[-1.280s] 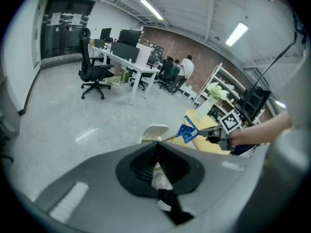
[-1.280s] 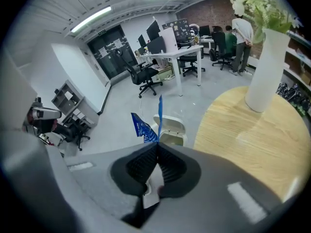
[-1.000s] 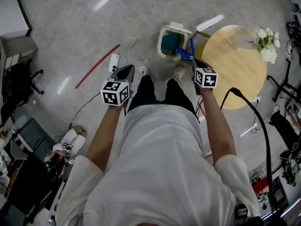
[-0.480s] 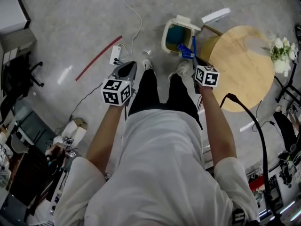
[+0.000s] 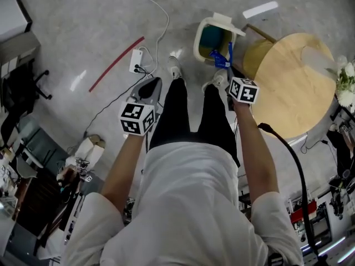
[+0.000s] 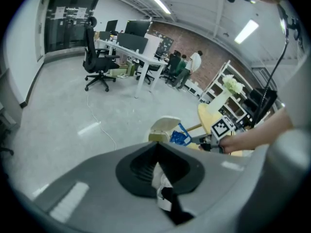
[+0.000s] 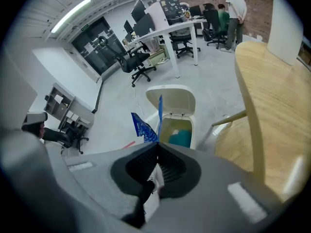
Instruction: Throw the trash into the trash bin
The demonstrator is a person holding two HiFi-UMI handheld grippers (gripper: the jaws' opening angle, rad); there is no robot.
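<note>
Two hand-held grippers are in view, one in each of the person's hands, both pointing steeply down toward the floor.

Right hand-held gripper [image 7: 156,144]: its own view shows the jaws pressed together on the blue wrapper [image 7: 144,126]. The crumpled part of the wrapper sticks out to the left of the jaw tips, and a narrow blue strip [image 7: 159,109] stands up from the seam. In the head view this hand-held gripper [image 5: 226,66] holds the blue wrapper [image 5: 220,60] at the near right edge of the trash bin [image 5: 197,41]. The wrapper is not lying in the bin. How high it sits above the rim cannot be told.

Trash bin: white, standing on the floor just in front of the person's right shoe [image 5: 221,81]. Its lid [image 7: 171,100] is tipped back and open, and something teal [image 7: 181,139] lies inside. The bin sits close beside the round wooden counter [image 5: 288,85], which carries white flowers [image 5: 348,85] at its far right edge.

Left hand-held gripper [image 6: 156,147]: its own view shows the jaws closed to a seam, with nothing pinched between them. Only the person's shoe and trouser leg show below the tips. In the head view it [image 5: 153,84] hangs beside the person's left leg, well apart from the bin. From its own view the blue wrapper [image 5: 220,60] appears to the right, in front of the bin's open lid.

Floor: a white power strip [image 5: 136,60] with a white cable [image 5: 162,24], and a red strip [image 5: 116,64] lying to the left of it.
</note>
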